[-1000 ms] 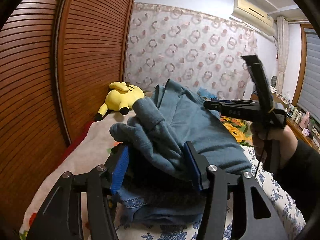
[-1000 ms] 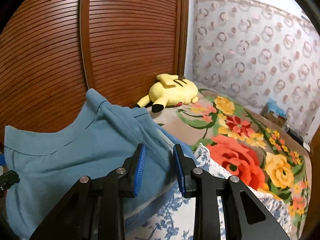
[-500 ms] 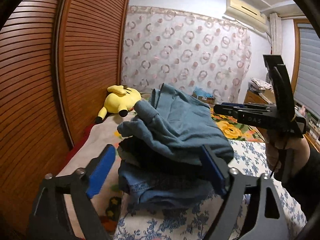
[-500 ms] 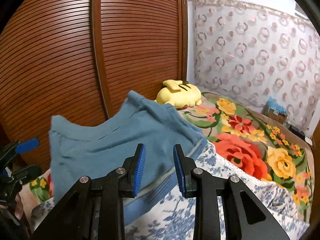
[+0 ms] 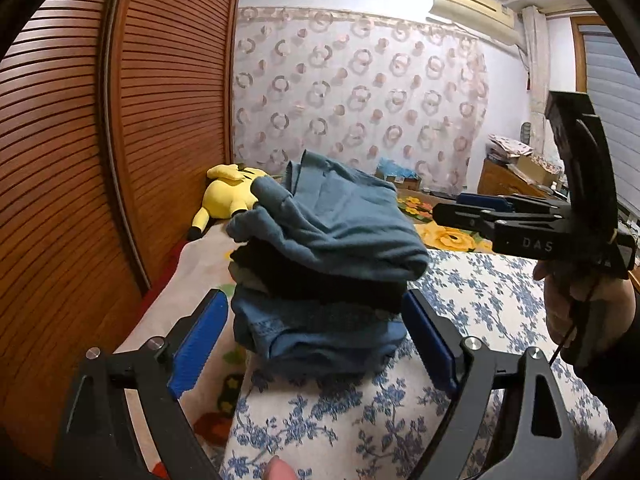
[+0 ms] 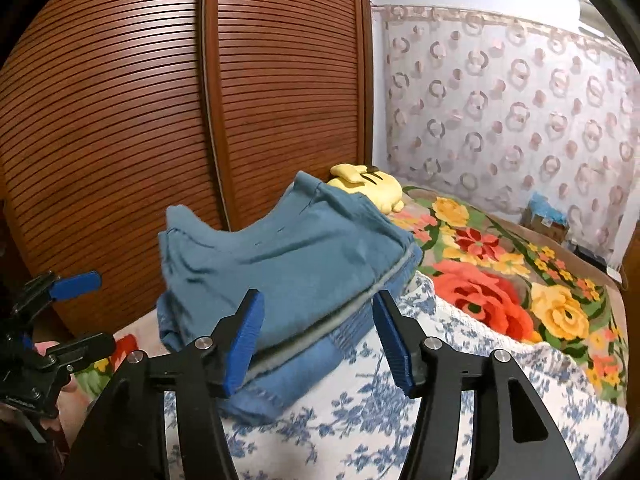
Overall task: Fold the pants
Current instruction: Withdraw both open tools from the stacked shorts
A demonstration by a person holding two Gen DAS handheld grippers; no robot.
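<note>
On the bed (image 5: 472,304), atop the blue-flowered sheet (image 6: 360,412), lay the pants (image 5: 332,240), folded into a thick bundle of teal-blue cloth. Their upper layer was bunched and humped, with one rounded end drooping over the side; a dark layer showed in the middle and a stitched hem ran along the bottom. From the right wrist view, a grey band edged the fold, and the top corners stood up in soft peaks. My left gripper (image 5: 316,344) was spread wide, its blue pads either side of the bundle's near end without pressing it. My right gripper (image 6: 320,344) had just been opening; its pads stood apart and pinched nothing, the bundle's edge lying beyond them. Behind the pants rested a yellow plush (image 5: 228,196) beside the slatted wardrobe (image 6: 160,120).
</note>
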